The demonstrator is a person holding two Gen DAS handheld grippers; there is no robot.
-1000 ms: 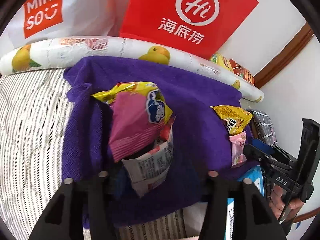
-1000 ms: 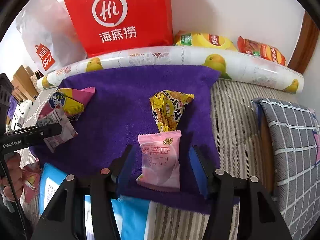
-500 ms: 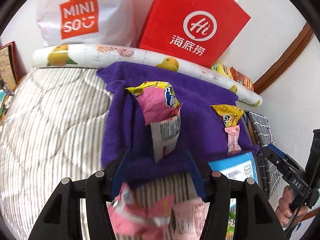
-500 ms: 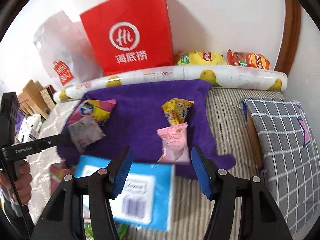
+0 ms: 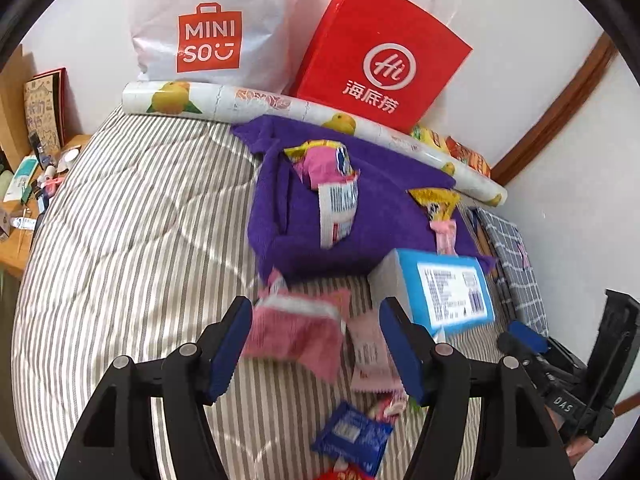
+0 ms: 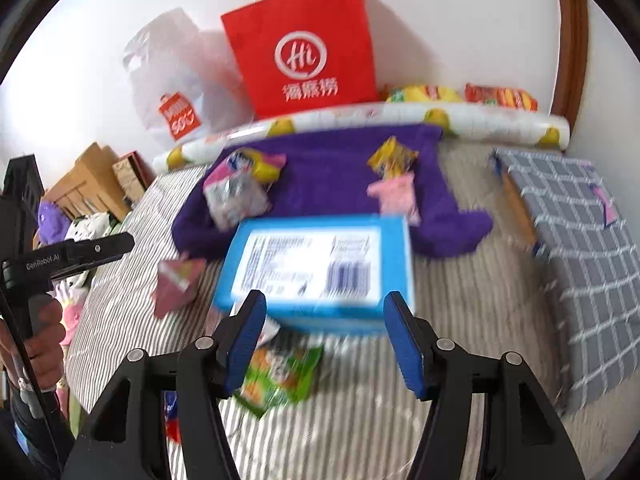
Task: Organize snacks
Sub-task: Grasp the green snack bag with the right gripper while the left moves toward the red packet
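Left gripper point(image 5: 316, 344): jaws wide, empty, above striped bed point(image 5: 132, 240). Crinkly pink snack packet point(image 5: 294, 330) lies flat between jaws, long axis 9-to-3; pale pink sachet point(image 5: 370, 354) beside it toward 3.

Right gripper point(image 6: 324, 344): jaws wide, empty. Glossy green pouch point(image 6: 282, 376) low between jaws; rigid blue box point(image 6: 320, 268) at 12, broad side across jaws.

Farther at 12: fuzzy purple towel point(image 5: 384, 216) carrying sorted packets, then red paper bag point(image 5: 380, 56).

Judgement: left gripper nearer pink packet.

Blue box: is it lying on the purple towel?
No. The blue box rests on the striped bedding, in front of the purple towel where four snack packets lie.
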